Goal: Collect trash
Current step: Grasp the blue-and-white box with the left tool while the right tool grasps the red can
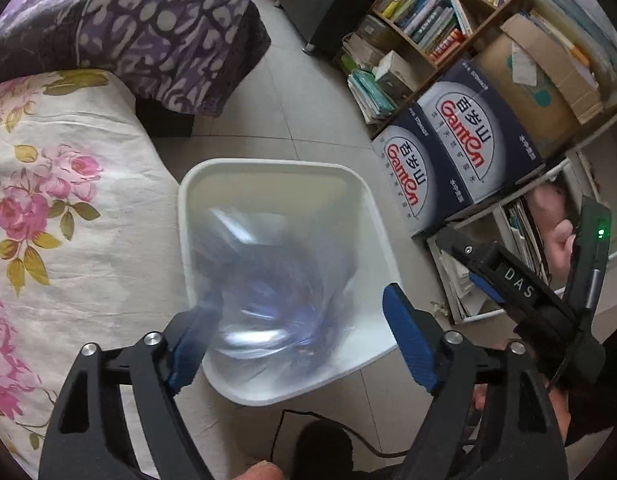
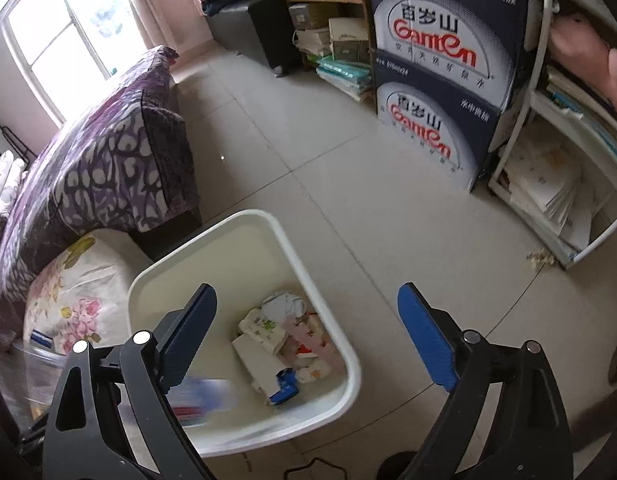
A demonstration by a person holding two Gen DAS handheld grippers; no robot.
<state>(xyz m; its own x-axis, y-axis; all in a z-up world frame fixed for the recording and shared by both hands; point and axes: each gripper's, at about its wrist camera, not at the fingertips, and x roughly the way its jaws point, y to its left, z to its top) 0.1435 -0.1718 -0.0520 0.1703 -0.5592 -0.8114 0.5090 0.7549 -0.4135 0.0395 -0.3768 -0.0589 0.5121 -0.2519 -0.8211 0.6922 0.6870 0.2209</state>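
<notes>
Two blue-padded fingers of the left gripper stand wide apart in the left wrist view, jaws released, with a blurred clear bottle between them and over the mouth of the white bin. Its left edge lies against or just beside the left finger; whether they touch cannot be told through the blur. The bin stands on the tiled floor, just beside a bed with a floral sheet and a purple patterned blanket. To the right are two dark Ganten boxes against a bookshelf, and the right gripper shows at the right edge; from here its jaws cannot be judged. In the right wrist view the right gripper has its jaws spread wide and holds nothing. Below it the bin is seen from above, with crumpled paper and small cartons lying on its bottom. At the bin's lower left, next to the left finger, a blurred clear object with blue and red marks shows; what it is cannot be told for certain. The bed sheet lies just left of the bin, the blanket beyond it, and the boxes stand stacked well apart at the upper right beside a white shelf of papers.
</notes>
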